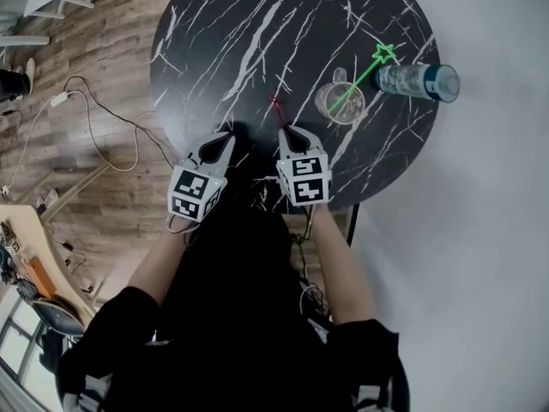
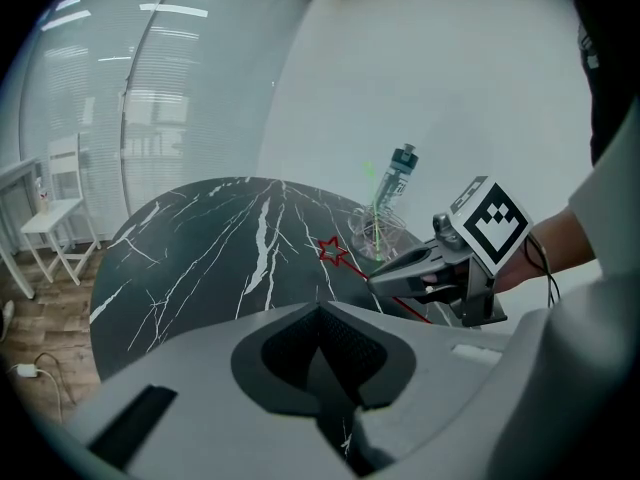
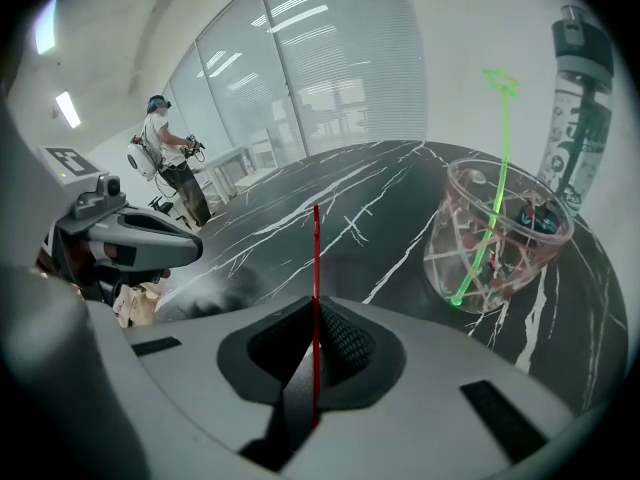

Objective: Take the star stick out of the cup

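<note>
A clear cup [image 1: 340, 103] stands at the right of the round black marble table [image 1: 232, 41], with a green star stick [image 1: 364, 75] leaning out of it. My right gripper [image 1: 287, 132] is shut on a thin red star stick [image 1: 276, 106], left of the cup and outside it. The right gripper view shows the red star stick [image 3: 316, 268] rising from the shut gripper [image 3: 314, 313], with the cup [image 3: 495, 243] and green star stick [image 3: 497, 168] ahead to the right. My left gripper [image 1: 227, 137] is shut and holds nothing, level with the right one.
A clear bottle with a teal cap [image 1: 418, 81] stands just behind the cup near the table's right edge. A cable [image 1: 94, 127] lies on the wooden floor at the left. A person [image 3: 165, 153] stands far off by the windows.
</note>
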`<state>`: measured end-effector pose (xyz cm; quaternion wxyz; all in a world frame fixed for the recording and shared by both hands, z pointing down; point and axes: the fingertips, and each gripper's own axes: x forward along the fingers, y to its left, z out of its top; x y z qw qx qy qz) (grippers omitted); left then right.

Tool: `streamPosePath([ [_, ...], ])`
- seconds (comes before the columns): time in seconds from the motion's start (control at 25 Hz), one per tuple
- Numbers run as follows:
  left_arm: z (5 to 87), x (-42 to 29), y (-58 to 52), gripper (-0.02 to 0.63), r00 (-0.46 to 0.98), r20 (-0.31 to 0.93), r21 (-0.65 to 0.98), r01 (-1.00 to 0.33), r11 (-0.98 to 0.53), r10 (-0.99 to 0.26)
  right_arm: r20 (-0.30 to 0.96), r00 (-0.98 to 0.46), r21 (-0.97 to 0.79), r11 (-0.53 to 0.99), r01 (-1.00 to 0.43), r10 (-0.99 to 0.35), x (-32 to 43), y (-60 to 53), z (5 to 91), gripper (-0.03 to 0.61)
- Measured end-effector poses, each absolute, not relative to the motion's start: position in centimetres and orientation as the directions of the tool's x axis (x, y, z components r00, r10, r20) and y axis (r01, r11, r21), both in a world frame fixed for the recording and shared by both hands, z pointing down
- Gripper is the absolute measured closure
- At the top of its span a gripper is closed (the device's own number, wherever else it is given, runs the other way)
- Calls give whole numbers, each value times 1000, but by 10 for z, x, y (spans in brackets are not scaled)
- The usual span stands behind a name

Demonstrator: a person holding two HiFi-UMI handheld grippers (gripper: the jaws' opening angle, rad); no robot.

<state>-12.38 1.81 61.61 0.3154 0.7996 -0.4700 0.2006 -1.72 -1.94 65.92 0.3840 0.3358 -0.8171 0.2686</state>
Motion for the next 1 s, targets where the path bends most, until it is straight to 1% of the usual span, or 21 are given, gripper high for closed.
streamPosePath([
  [0.12,613,-124,18,615,477,622,310,-878,-365,-621,808,-480,-187,624,-759,-342,-18,-18,662,571],
  [0.16,612,-124,17,615,477,623,307,-878,-367,-620,806,-482,-189,620,-761,-345,-17,-19,662,564],
  [0.24,608,-124,16,615,477,624,301,-878,-373,-619,798,-487,-198,609,-768,-355,-17,-21,660,522],
  [0.36,602,-123,12,615,479,624,288,-876,-388,-618,788,-495,-206,601,-772,-366,-15,-21,656,520],
  [0.48,591,-120,4,615,485,616,278,-871,-405,-621,769,-503,-201,598,-776,-395,-12,-20,647,532],
  [0.56,583,-115,-2,615,493,608,273,-866,-420,-622,743,-508,-196,585,-787,-435,-8,-21,636,575],
  [0.8,552,-94,-22,615,528,565,222,-837,-500,-633,614,-541,-191,557,-808,-575,-2,-33,587,581],
  [1.0,520,-76,-35,615,563,512,195,-811,-551,-648,512,-532,-169,528,-832,-675,6,-46,542,581],
])
